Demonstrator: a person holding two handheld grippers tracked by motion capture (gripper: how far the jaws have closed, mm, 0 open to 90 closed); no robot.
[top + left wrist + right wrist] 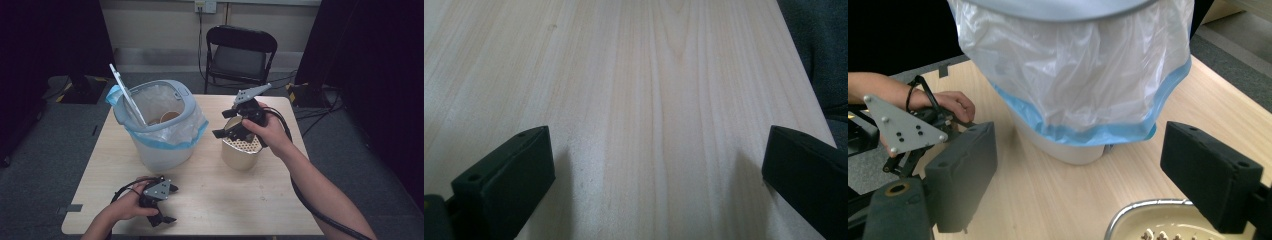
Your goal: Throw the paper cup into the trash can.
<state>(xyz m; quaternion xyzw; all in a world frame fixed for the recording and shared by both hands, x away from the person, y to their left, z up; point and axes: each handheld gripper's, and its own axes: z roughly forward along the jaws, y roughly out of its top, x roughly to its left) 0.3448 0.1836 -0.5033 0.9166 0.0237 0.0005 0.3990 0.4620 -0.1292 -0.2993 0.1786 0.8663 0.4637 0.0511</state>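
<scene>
jaws of right gripper [231,131] gape above cup [241,152]

Right hand-held gripper [231,131] covers the near rim of the metal container [240,156] in the high view. In the right gripper view the container [1148,222] is cut by the bottom edge; contents too small to identify. Bin [1073,75] top cropped there. Cup [169,117] inside the bin [160,125] mostly hidden by the liner.

Left tool [656,165] spread wide, low over bare wooden table [649,75]
</scene>
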